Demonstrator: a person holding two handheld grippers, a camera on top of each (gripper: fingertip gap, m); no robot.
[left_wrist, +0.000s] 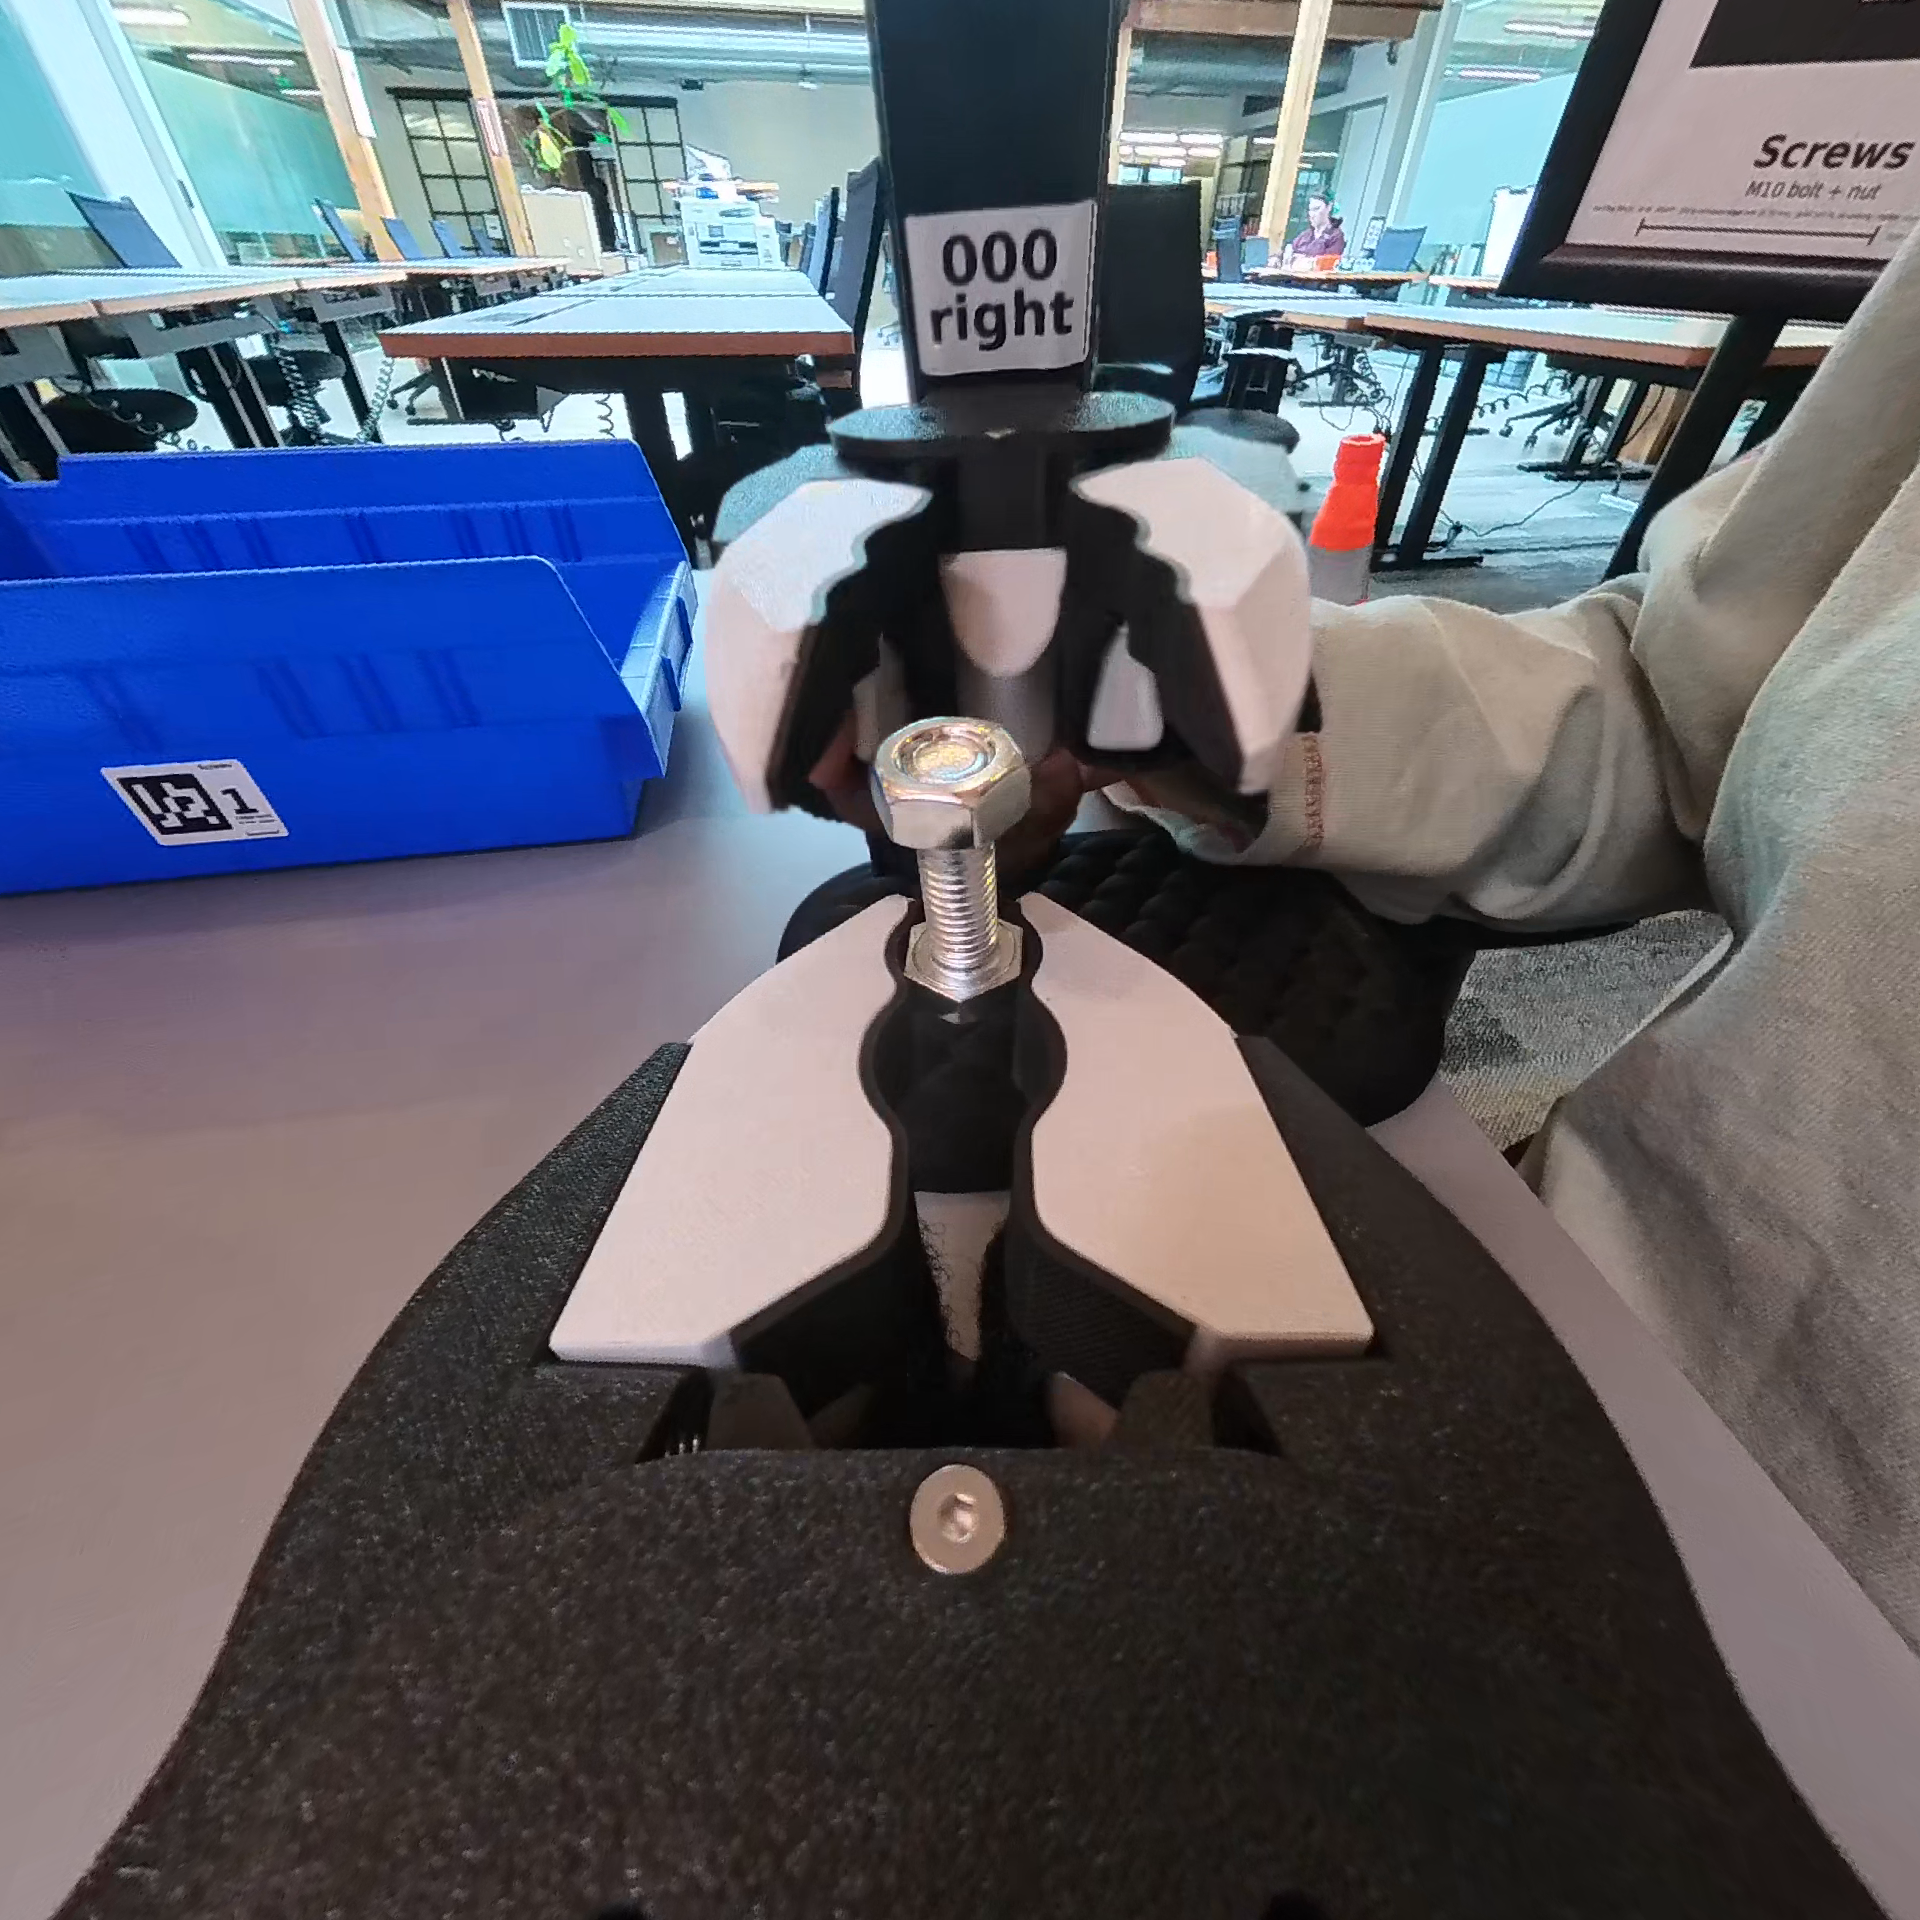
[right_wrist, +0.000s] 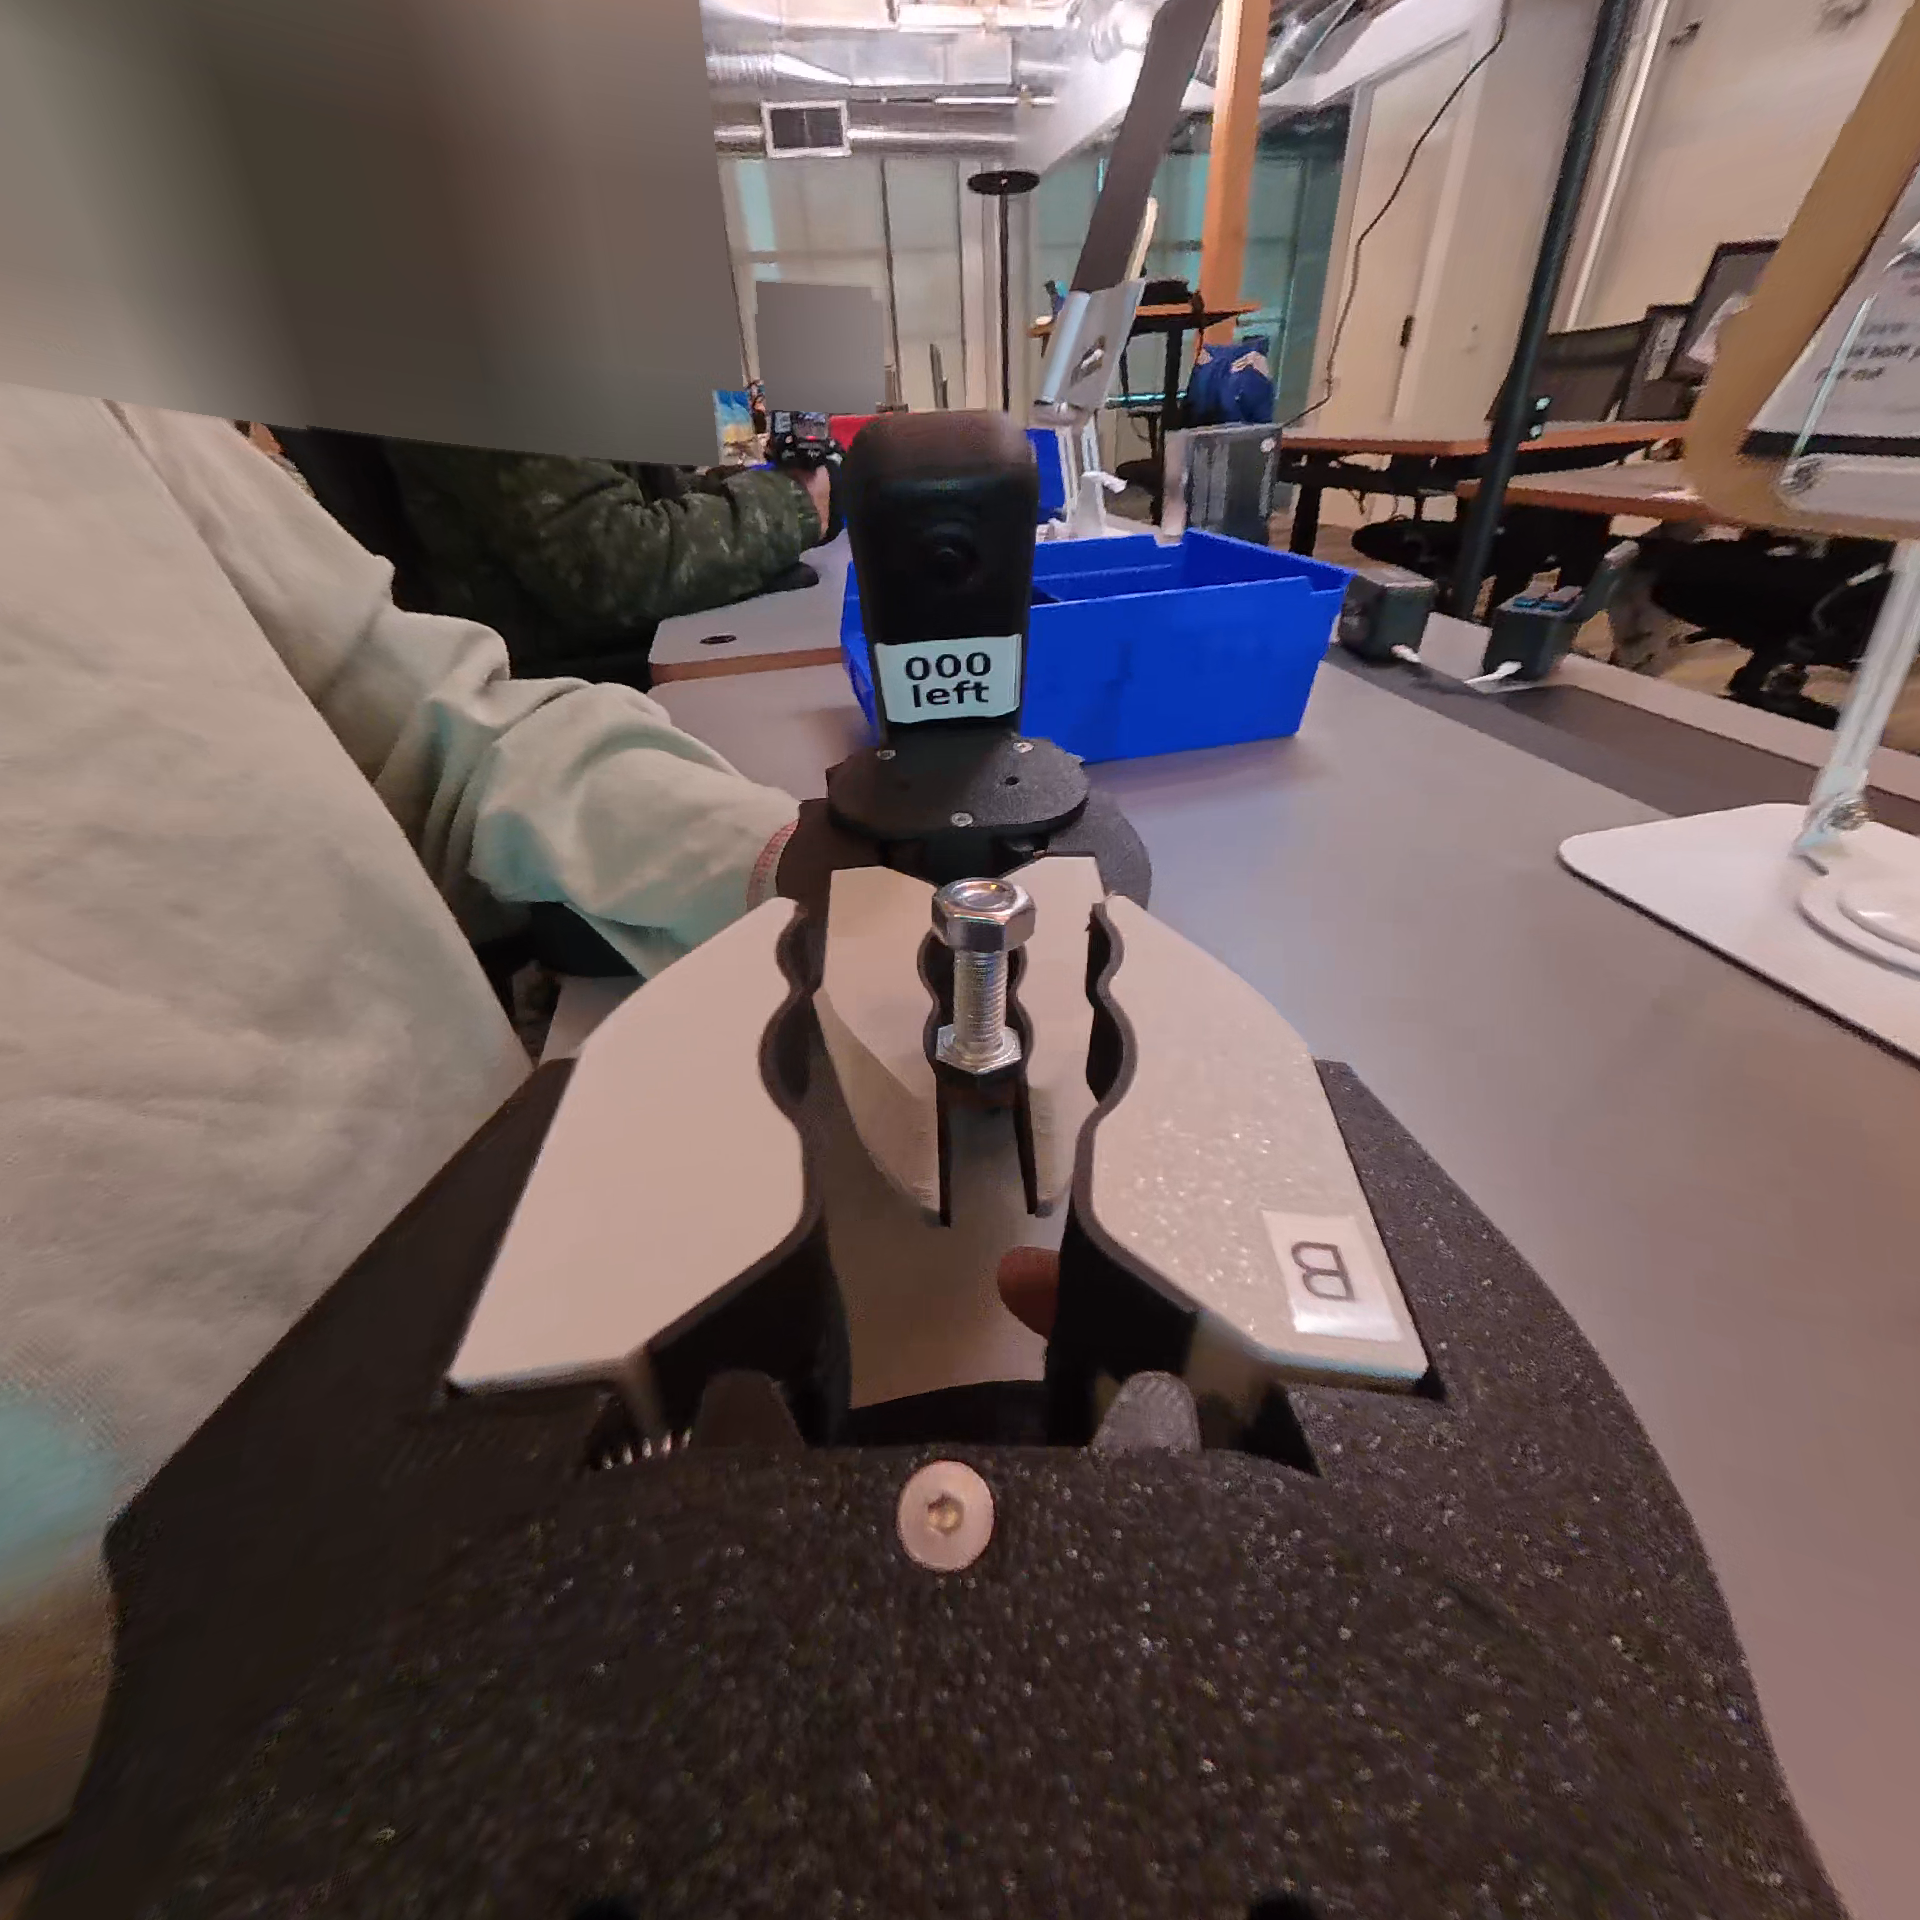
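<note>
grey table (left_wrist: 312, 1039), blue bin (left_wrist: 312, 665); office desks (left_wrist: 623, 322) behind, probably.

— Between the left gripper (left_wrist: 961, 925) fingertips: nut (left_wrist: 964, 961), clamped, bolt (left_wrist: 954, 831) upright through it, head on top.
— Facing it, just behind the bolt head: right gripper (right_wrist: 940, 971), fingers apart either side, not touching.
— On the table (left_wrist: 312, 1039), far left: bin (left_wrist: 312, 665).
— Right: sleeve (left_wrist: 1507, 748).

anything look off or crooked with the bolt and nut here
Nothing stands out. The left gripper clamps the nut, and the bolt stands upright through it, head up. The right gripper is open around it.
</note>
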